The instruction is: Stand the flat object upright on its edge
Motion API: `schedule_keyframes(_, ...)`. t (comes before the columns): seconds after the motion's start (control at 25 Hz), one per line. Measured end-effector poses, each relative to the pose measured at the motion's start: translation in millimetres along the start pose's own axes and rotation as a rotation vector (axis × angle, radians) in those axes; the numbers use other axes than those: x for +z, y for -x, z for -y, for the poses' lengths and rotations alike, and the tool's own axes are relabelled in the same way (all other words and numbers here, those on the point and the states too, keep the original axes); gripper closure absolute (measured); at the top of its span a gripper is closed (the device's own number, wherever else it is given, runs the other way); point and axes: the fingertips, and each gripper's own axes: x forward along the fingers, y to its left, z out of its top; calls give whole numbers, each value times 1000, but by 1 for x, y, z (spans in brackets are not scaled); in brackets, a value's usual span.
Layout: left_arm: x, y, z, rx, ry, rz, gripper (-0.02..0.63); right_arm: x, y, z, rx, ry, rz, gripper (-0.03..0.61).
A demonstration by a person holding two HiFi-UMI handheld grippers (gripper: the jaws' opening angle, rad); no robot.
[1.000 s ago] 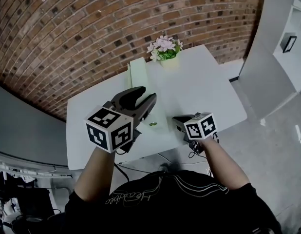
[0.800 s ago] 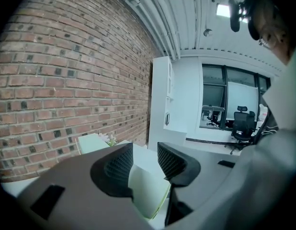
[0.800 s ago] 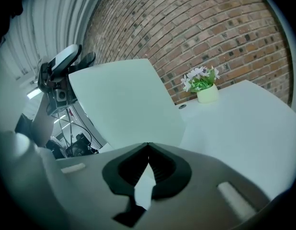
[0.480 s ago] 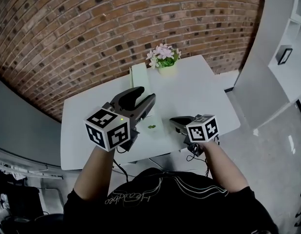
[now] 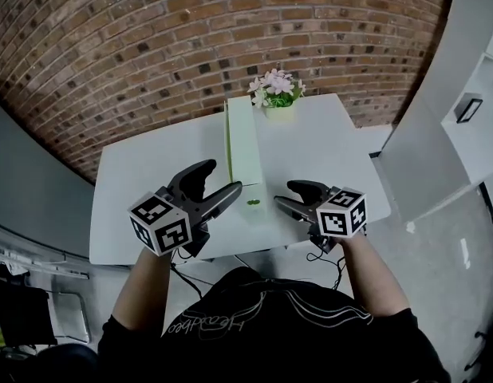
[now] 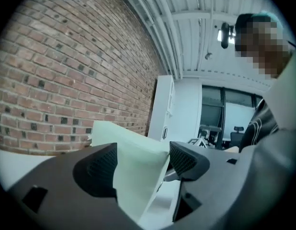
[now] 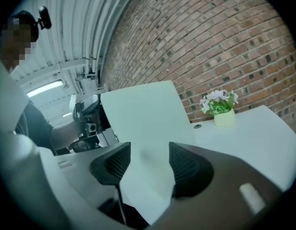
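The flat object is a pale green board (image 5: 245, 154). It stands upright on its long edge on the white table (image 5: 151, 182), running from near the front edge toward the flower pot. My left gripper (image 5: 224, 176) is just left of its near end and its jaws are opening. In the left gripper view the board (image 6: 133, 162) shows between the jaws of the left gripper (image 6: 141, 164), unpressed. My right gripper (image 5: 284, 193) is just right of the near end, jaws also opening. In the right gripper view the board's broad face (image 7: 143, 123) shows beyond the right gripper (image 7: 145, 164).
A small pot of pink and white flowers (image 5: 278, 102) stands at the table's far edge, just past the board's far end; the pot (image 7: 223, 110) also shows in the right gripper view. A brick wall (image 5: 151, 46) runs behind. Cables (image 5: 318, 258) hang below the front edge.
Both grippers' jaws have spread wider; the right one was shut before. Both have drawn back a little from the board's near end, and the board stays upright.
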Motion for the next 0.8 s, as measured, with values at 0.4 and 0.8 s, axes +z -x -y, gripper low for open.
schedule_keyframes(0.4,-89,-4,-2,-35,-39,-133,291,-29,-21,-25,74,249,-178,314)
schedule_keyframes(0.8,-140,-31,-9,-69,-108,-273,296,-48,-36,-11,74,279,-206,315)
